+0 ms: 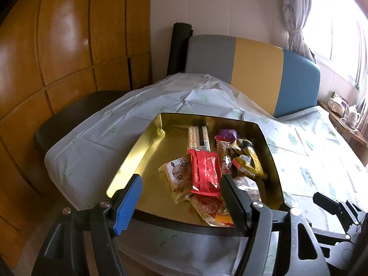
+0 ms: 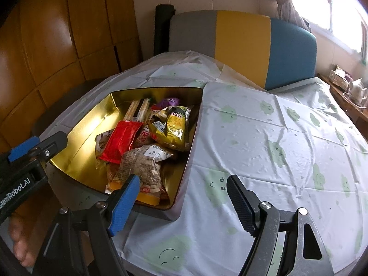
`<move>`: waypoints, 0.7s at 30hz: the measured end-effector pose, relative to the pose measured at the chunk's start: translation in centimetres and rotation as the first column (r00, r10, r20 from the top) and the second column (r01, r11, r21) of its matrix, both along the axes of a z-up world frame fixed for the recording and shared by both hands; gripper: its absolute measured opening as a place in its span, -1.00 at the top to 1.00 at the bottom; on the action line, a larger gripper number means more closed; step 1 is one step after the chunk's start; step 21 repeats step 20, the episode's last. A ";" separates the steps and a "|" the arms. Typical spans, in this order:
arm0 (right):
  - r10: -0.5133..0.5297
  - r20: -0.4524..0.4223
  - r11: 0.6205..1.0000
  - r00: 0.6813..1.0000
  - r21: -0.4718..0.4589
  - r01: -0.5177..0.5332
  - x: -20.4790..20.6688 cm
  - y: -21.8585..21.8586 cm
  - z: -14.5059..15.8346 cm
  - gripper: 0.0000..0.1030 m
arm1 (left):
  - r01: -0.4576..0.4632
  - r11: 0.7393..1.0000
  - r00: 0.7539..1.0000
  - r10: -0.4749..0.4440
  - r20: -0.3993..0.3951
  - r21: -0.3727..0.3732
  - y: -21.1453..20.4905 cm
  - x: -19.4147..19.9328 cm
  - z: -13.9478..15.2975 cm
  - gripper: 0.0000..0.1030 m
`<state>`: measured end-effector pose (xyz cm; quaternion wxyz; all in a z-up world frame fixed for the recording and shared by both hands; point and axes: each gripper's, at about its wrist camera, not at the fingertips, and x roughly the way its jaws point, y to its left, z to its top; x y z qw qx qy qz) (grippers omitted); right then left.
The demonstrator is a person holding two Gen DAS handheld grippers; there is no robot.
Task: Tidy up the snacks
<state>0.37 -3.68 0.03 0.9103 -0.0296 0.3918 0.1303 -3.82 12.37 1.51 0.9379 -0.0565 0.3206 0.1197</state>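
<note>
Snacks (image 1: 216, 161) lie heaped in the gold tin (image 1: 138, 158) on the table with the cloud-print cloth (image 2: 264, 138), and they fill mainly the right half of the tin, while its left half shows bare metal. No snack is visible on the cloth outside the tin, so I judge that the collecting is mostly done and what remains is to arrange the packets or to close up. The left tongs (image 1: 181, 197) hang over the near edge of the tin, pointing down into it, with the two jaws apart and nothing between the pads. The red packet (image 1: 204, 172) lies directly ahead of them, just beyond the tips, with its long axis running away from the tongs toward the far wall of the tin, so the jaws would close across its short side. The right tongs (image 2: 184, 197) are also apart and empty; they stand over the near right corner of the tin, one jaw above the bag of pale nuts (image 2: 142, 168) and the other above bare cloth. The left tongs are therefore nearer to the red packet and better aligned with it. The right ones are closer to the yellow packets (image 2: 174, 124) by the right wall.
</note>
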 end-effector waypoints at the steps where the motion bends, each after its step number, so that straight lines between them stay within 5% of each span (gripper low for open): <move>1: 0.000 0.000 1.000 1.000 -0.001 0.000 0.0 0.1 0.0 -0.53 | -0.002 1.000 1.000 0.002 0.001 0.001 0.0 0.0 0.0 -0.38; 10: 0.002 -0.007 1.000 1.000 -0.002 -0.002 0.1 0.2 -0.3 -0.55 | 0.000 1.000 1.000 0.000 0.002 0.002 -0.1 0.1 -0.1 -0.37; 12: 0.003 -0.008 1.000 1.000 -0.002 -0.003 0.0 0.3 -0.3 -0.55 | 0.005 1.000 1.000 -0.005 0.010 0.006 -0.1 0.1 -0.1 -0.01; 21: 0.008 -0.020 1.000 1.000 0.018 -0.007 0.1 0.1 -0.5 -0.55 | 0.039 0.999 0.999 -0.039 0.010 -0.001 -0.3 0.5 -0.3 0.01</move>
